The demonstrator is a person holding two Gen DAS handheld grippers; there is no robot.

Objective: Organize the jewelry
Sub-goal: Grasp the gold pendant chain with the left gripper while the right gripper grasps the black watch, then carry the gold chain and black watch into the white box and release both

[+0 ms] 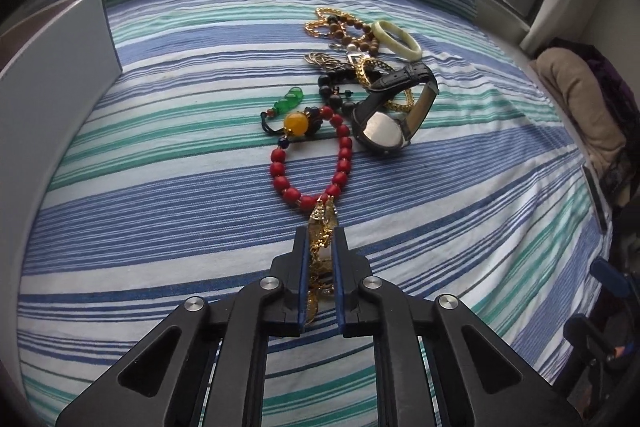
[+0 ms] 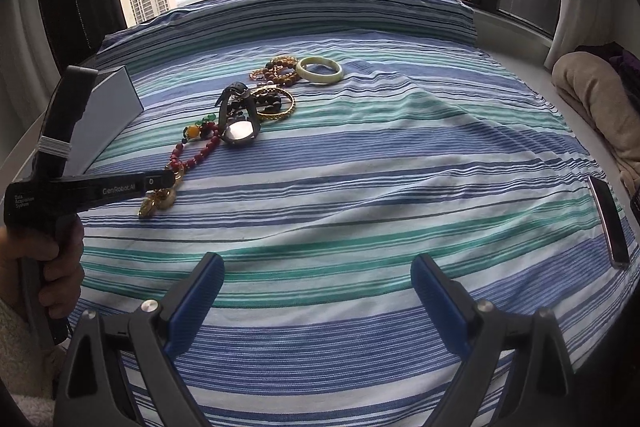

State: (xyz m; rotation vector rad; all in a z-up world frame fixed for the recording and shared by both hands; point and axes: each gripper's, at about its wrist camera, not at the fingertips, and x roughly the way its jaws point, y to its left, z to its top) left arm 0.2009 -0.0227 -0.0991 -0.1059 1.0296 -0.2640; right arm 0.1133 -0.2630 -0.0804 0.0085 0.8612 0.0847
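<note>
A pile of jewelry lies on the striped bedspread (image 1: 160, 187). My left gripper (image 1: 320, 239) is shut on a gold chain piece (image 1: 322, 263), which touches a red bead bracelet (image 1: 312, 167) with a yellow bead (image 1: 296, 123). Behind lie a black watch (image 1: 384, 119), a gold bangle (image 1: 400, 103), brown bead bracelets (image 1: 356, 35) and a pale jade bangle (image 1: 396, 39). My right gripper (image 2: 318, 279) is open and empty, near the bed's front. It sees the left gripper (image 2: 168, 183) over the gold piece (image 2: 158, 205), the watch (image 2: 238, 123) and jade bangle (image 2: 320, 70).
A grey open box (image 1: 56, 99) stands at the left, also in the right wrist view (image 2: 108, 107). A phone (image 2: 608, 223) lies at the bed's right edge. A beige blanket (image 2: 600, 115) is piled at the right. Windows are behind the bed.
</note>
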